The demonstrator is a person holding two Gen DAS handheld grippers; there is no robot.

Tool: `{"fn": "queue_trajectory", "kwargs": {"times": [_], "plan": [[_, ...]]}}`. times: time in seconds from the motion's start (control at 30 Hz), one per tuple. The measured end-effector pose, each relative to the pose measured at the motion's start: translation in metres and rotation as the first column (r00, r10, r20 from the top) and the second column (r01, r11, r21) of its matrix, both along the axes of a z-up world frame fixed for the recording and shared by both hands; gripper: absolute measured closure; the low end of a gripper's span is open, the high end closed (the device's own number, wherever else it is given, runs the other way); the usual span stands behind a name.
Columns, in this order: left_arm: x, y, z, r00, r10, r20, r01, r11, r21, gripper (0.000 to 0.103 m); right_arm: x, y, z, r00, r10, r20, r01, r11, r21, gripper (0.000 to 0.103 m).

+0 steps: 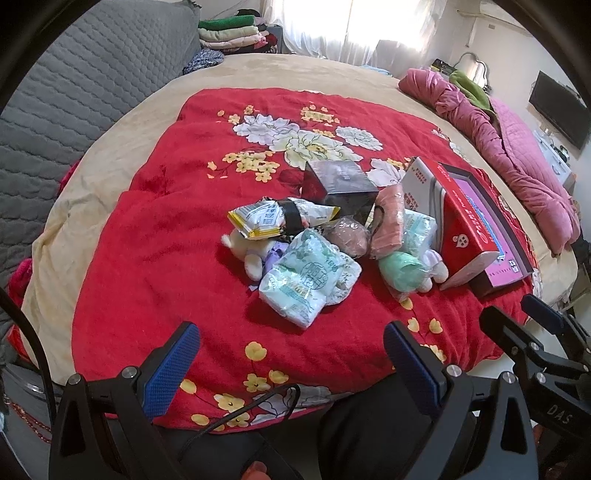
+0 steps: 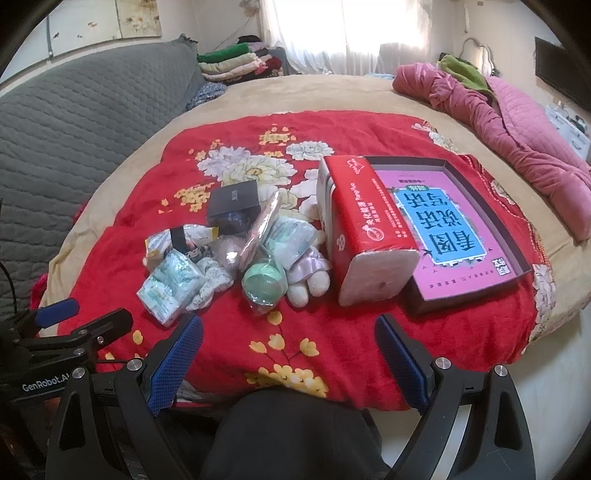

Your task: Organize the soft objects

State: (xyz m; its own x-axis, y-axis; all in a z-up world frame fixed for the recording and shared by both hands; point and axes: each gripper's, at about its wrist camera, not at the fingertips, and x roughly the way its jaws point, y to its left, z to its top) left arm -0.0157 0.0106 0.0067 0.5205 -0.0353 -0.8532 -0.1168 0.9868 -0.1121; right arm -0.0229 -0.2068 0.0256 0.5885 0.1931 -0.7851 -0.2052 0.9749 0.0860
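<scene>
A heap of soft things lies mid-blanket: a pale green tissue pack [image 1: 308, 278] [image 2: 170, 284], a white plush toy [image 1: 245, 251], a yellow snack bag [image 1: 258, 219], a green ball in plastic [image 1: 400, 267] [image 2: 264, 282], a pink cloth pack [image 1: 388, 218] [image 2: 258, 229], a brownish bagged ball [image 1: 351, 236] and a second plush [image 2: 308, 275]. A red tissue pack [image 2: 364, 236] [image 1: 454, 218] leans on an open box tray [image 2: 458, 229] holding a pink book. My left gripper [image 1: 291, 354] is open and empty, short of the heap. My right gripper [image 2: 290, 350] is open and empty at the blanket's near edge.
A dark box [image 1: 341, 182] [image 2: 232, 205] sits behind the heap. The red floral blanket [image 1: 155, 266] covers a beige bed [image 1: 122, 147]. A grey quilted headboard [image 1: 74, 96] is left, folded clothes [image 1: 232, 35] at the back, a pink quilt [image 1: 517, 155] right.
</scene>
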Motion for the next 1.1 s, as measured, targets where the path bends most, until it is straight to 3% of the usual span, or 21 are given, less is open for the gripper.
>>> {"fn": "queue_trajectory", "kwargs": {"times": [0.5,0.63,0.83,1.1], "plan": [[0.028,0.035,-0.037,0.997,0.035,-0.070,-0.044,0.991,-0.123,0.003,0.025,0.023,-0.030,0.999,0.034,-0.041,-0.035,0.999,-0.026,0.009],[0.045,0.020,-0.043,0.997,-0.006,-0.072,-0.001,0.995,-0.095,0.003,0.031,0.019,-0.036,0.998,0.016,-0.058,-0.017,1.000,-0.021,0.009],[0.071,-0.002,-0.055,0.991,-0.077,-0.105,0.081,0.996,0.025,0.005,0.041,0.015,-0.044,0.997,-0.001,-0.082,-0.001,1.000,-0.018,0.009],[0.079,0.001,-0.069,0.988,-0.087,-0.126,0.089,0.996,0.009,0.020,0.056,0.021,-0.053,0.997,-0.012,-0.081,0.009,0.999,-0.036,0.009]]}}
